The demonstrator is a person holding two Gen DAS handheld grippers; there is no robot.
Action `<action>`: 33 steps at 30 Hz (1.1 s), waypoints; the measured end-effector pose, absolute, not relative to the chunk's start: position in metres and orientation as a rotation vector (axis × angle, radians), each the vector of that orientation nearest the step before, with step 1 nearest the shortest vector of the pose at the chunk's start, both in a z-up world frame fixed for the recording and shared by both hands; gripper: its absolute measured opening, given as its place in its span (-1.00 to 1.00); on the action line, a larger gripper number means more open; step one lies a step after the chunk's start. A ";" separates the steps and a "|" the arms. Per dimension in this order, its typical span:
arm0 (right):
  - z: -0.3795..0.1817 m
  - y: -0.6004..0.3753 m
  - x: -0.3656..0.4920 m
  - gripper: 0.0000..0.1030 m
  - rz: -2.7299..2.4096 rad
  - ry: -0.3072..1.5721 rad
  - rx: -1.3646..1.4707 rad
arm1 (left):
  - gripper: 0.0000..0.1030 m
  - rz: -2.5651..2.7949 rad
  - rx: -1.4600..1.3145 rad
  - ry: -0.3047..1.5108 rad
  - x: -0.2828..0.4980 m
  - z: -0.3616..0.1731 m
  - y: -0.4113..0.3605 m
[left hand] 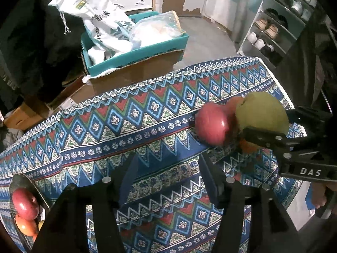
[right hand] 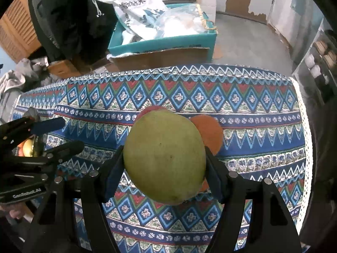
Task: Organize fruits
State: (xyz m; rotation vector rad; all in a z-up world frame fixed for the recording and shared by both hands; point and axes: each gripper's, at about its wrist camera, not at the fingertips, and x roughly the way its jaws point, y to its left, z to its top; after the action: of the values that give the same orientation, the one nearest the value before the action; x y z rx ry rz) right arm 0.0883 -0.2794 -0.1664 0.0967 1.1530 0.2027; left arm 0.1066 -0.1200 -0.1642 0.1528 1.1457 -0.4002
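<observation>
My right gripper (right hand: 164,166) is shut on a large green mango (right hand: 165,158) and holds it above the patterned tablecloth (right hand: 252,113). The mango also shows in the left wrist view (left hand: 261,113), held by the right gripper (left hand: 265,126). A red apple (left hand: 211,125) lies on the cloth next to it, and an orange fruit (right hand: 208,132) lies behind the mango. My left gripper (left hand: 166,177) is open and empty over the cloth. A metal plate (left hand: 27,191) at the left holds a red apple (left hand: 24,204) and an orange fruit (left hand: 25,225).
Beyond the table's far edge stands a teal cardboard box (left hand: 134,48) with white bags in it. A shoe rack (left hand: 280,27) stands at the right. Brown boxes (left hand: 25,113) and clothes lie on the floor at the left.
</observation>
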 end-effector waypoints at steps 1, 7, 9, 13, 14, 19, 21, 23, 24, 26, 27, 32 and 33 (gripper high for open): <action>-0.165 -0.283 0.087 0.38 0.199 1.151 0.104 | 0.18 -0.402 0.152 1.149 0.107 -0.165 -0.122; -0.163 -0.304 0.079 0.37 0.170 1.144 0.139 | 0.44 -0.435 0.113 1.166 0.106 -0.170 -0.138; -0.165 -0.311 0.077 0.38 0.155 1.147 0.147 | 0.49 -0.454 0.105 1.176 0.105 -0.172 -0.145; -0.168 -0.324 0.071 0.38 0.141 1.147 0.165 | 0.52 -0.489 0.105 1.206 0.101 -0.180 -0.163; -0.168 -0.328 0.069 0.38 0.138 1.145 0.167 | 0.52 -0.494 0.112 1.213 0.101 -0.183 -0.168; -0.169 -0.338 0.063 0.38 0.125 1.141 0.170 | 0.52 -0.504 0.125 1.235 0.103 -0.192 -0.188; -0.170 -0.342 0.063 0.38 0.121 1.141 0.179 | 0.54 -0.509 0.109 1.250 0.103 -0.197 -0.192; -0.172 -0.347 0.064 0.38 0.117 1.141 0.187 | 0.58 -0.513 0.104 1.262 0.102 -0.203 -0.196; -0.172 -0.348 0.064 0.38 0.115 1.142 0.190 | 0.58 -0.512 0.115 1.270 0.102 -0.207 -0.201; -0.174 -0.351 0.065 0.38 0.114 1.145 0.197 | 0.58 -0.513 0.136 1.284 0.101 -0.214 -0.206; -0.175 -0.352 0.065 0.38 0.114 1.146 0.199 | 0.59 -0.508 0.154 1.287 0.101 -0.217 -0.209; -0.179 -0.354 0.067 0.38 0.113 1.152 0.203 | 0.59 -0.497 0.185 1.303 0.103 -0.233 -0.215; -0.180 -0.354 0.067 0.38 0.113 1.153 0.203 | 0.59 -0.489 0.181 1.315 0.103 -0.237 -0.215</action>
State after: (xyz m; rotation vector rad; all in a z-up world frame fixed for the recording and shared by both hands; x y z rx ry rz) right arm 0.0674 -0.3544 -0.1800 0.2029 1.1532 0.1133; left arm 0.1035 -0.2155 -0.2371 0.1811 1.3148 -0.4892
